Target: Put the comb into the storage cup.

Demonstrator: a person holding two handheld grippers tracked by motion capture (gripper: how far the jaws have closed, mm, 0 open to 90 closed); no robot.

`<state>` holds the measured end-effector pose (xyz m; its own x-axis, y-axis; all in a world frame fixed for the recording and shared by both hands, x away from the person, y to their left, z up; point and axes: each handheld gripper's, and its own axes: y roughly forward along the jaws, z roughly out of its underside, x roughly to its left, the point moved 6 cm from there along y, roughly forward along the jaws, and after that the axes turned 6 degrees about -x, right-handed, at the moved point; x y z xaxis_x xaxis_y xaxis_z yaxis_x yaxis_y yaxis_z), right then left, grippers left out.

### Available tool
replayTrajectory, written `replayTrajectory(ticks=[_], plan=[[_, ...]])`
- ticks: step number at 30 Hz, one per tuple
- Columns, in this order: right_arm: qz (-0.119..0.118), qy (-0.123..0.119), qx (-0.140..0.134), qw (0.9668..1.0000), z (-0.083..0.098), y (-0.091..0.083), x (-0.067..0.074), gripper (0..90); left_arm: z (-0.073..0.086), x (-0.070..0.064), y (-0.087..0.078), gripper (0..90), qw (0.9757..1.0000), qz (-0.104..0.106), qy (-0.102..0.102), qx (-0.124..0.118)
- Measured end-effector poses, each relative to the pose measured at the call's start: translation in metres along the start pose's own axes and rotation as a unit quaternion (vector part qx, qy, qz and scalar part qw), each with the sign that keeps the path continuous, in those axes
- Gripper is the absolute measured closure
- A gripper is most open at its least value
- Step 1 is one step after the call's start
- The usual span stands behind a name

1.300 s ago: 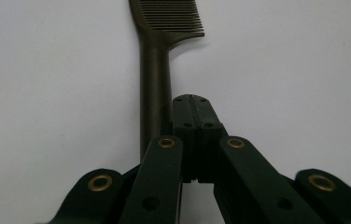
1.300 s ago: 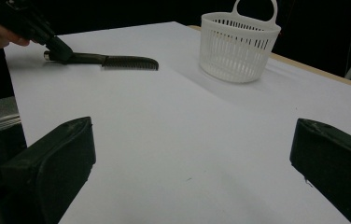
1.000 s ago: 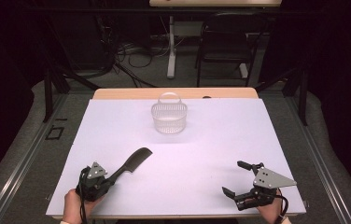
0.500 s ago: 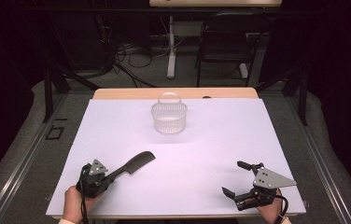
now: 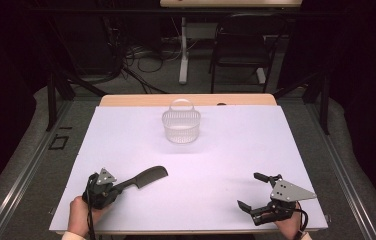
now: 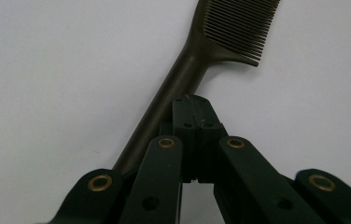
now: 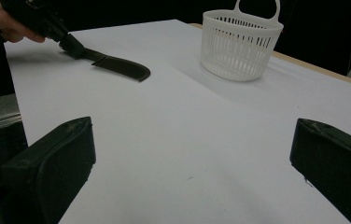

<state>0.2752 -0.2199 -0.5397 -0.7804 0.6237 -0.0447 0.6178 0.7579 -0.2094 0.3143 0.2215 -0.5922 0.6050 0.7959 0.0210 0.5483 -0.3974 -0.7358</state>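
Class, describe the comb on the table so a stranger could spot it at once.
Start at the white table; look to its near left corner. There, the left tool is shut on the handle of a dark comb. Unlike the white basket farther back, it is flat, black and fine-toothed.

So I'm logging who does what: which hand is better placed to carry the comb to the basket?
Left. Its tongs are shut on the comb; the right tongs stand open, holding nothing, no nearer the basket.
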Motion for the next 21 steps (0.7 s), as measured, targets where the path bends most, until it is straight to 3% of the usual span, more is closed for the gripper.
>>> replayTrajectory(ticks=[13,17,18,20,21], plan=[[-0.001,0.0,0.0,1.0,0.0,0.0,0.0,0.0,0.0,0.001,-0.004,89.5,1.0,0.001,0.001,-0.005],[-0.001,-0.001,0.0,1.0,0.0,0.0,0.0,0.0,0.0,-0.001,-0.009,80.8,0.9998,0.018,-0.003,-0.007],[-0.002,0.0,0.0,1.0,0.0,0.0,0.0,0.0,0.0,-0.001,-0.011,72.1,0.9998,0.02,-0.005,-0.008],[-0.002,0.0,0.001,1.0,0.0,0.0,0.0,0.0,0.0,-0.002,-0.016,69.2,0.9996,0.025,-0.006,-0.014],[-0.002,-0.002,0.0,1.0,0.0,0.0,0.0,0.0,-0.001,-0.003,-0.018,62.1,0.9994,0.029,-0.011,-0.018]])
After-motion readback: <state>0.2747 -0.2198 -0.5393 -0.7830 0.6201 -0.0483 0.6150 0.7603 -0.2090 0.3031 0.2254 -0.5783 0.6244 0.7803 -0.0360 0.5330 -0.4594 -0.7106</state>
